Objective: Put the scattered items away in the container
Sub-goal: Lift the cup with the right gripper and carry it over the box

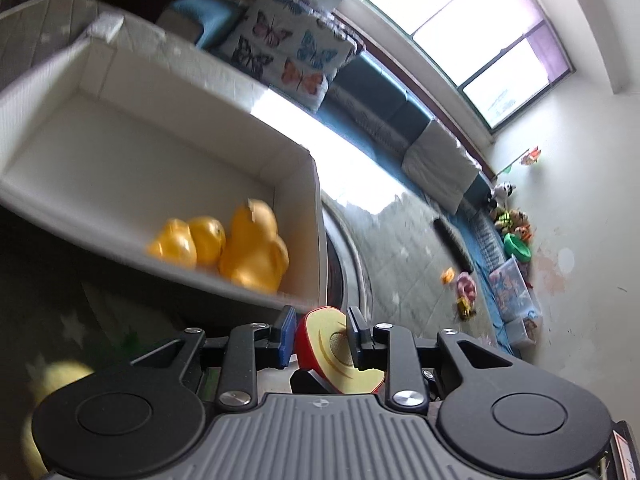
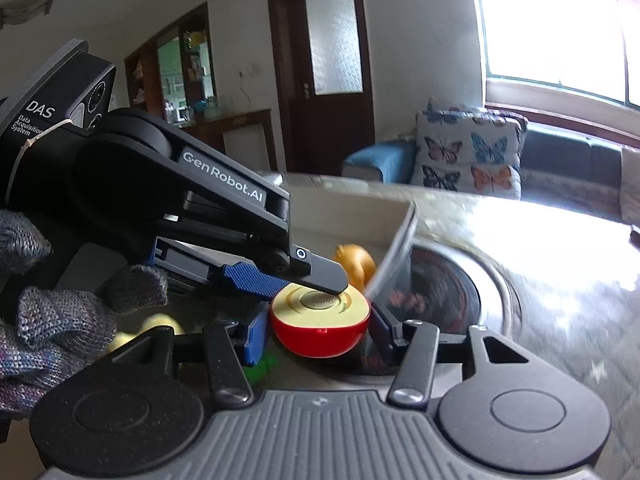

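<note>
A red toy apple half (image 2: pixel 320 336), cream cut face up, sits between both grippers. My right gripper (image 2: pixel 318 328) is shut on its red sides. My left gripper (image 2: pixel 308 286), held by a gloved hand (image 2: pixel 48 320), comes in from the left with one finger on the cut face. In the left wrist view the apple half (image 1: pixel 340 352) lies between the left gripper (image 1: pixel 320 320) pads, which touch skin and cut face. The white fabric box (image 1: pixel 120 128) stands just beyond, holding yellow toy ducks (image 1: pixel 256 248). Its corner (image 2: pixel 396 236) is behind the apple.
A blurred yellow toy (image 1: pixel 52 384) and a green piece (image 2: pixel 264 364) lie on the star-patterned mat below. A round dark rimmed object (image 2: pixel 440 292) sits right of the box. A sofa with a butterfly cushion (image 2: pixel 468 152) lines the far wall, and toys (image 1: pixel 464 288) are scattered on the floor.
</note>
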The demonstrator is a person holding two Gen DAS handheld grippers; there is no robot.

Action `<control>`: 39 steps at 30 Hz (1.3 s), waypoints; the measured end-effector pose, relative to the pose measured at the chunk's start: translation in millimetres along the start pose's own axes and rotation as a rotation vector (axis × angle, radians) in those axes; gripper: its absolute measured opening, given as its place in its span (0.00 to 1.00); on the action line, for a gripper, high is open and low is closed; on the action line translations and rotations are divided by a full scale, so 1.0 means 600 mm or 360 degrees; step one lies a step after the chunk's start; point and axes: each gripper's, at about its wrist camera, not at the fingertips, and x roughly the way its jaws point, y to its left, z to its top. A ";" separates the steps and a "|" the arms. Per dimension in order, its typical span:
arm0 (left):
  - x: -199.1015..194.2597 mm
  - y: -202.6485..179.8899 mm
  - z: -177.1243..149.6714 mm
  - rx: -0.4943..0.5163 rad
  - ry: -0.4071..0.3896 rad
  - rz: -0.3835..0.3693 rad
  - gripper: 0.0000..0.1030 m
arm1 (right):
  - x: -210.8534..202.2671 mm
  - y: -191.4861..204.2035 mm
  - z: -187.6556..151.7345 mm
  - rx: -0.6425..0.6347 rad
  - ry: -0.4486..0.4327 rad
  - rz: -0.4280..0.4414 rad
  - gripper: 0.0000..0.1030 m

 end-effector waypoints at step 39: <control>0.022 0.100 0.101 -0.0063 -0.0158 0.0279 0.31 | 0.177 0.042 0.075 -0.0065 0.0081 0.0063 0.57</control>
